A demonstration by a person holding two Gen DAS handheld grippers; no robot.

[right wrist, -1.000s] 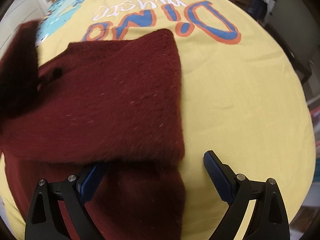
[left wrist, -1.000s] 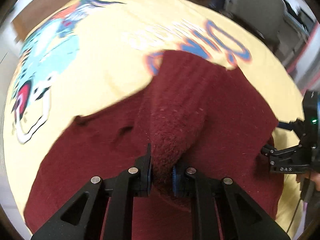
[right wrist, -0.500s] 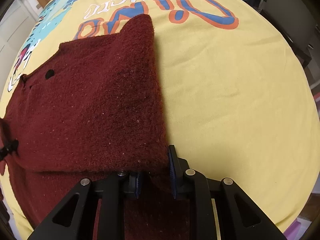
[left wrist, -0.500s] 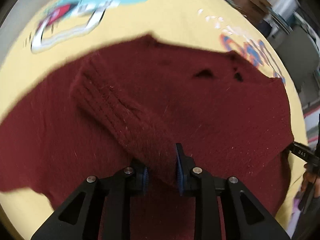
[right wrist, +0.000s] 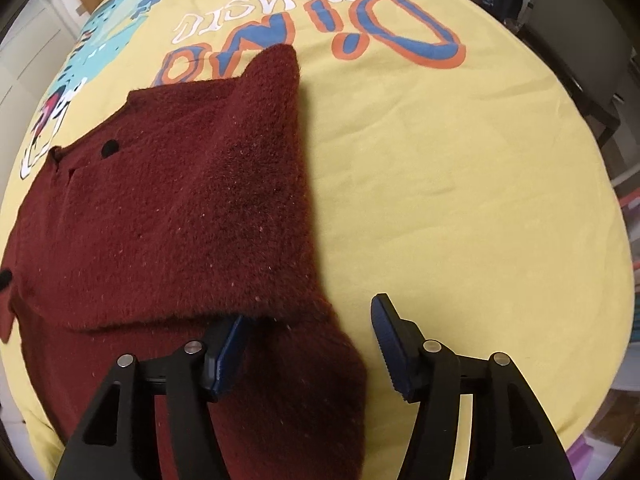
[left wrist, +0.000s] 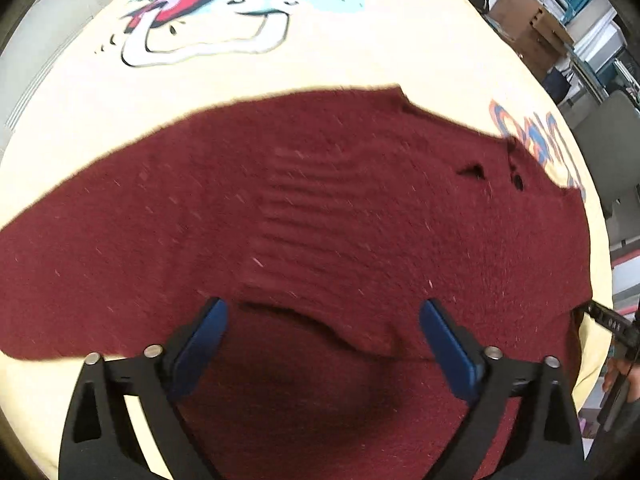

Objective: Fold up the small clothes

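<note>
A dark red fuzzy knit sweater (left wrist: 320,216) lies on a yellow printed cloth, with both sleeves folded in over its body. My left gripper (left wrist: 322,330) is open, its blue pads either side of a folded ribbed cuff, and holds nothing. In the right wrist view the sweater (right wrist: 180,216) fills the left half, with small black buttons near its left edge. My right gripper (right wrist: 310,340) is open over the sweater's lower right corner, the left pad tucked at the folded sleeve's edge. The right gripper's tip (left wrist: 612,324) shows at the right edge of the left wrist view.
The yellow cloth (right wrist: 460,184) carries a blue-orange "Dino" print and a teal cartoon dinosaur (left wrist: 256,4). Cardboard boxes and shelving (left wrist: 548,20) stand beyond the table's far right. A dark chair (right wrist: 592,52) stands at the far right.
Both grippers have opened and let go of the sweater. The sleeve my left gripper carried now lies flat across the body. The right gripper's fold lies flat too.
</note>
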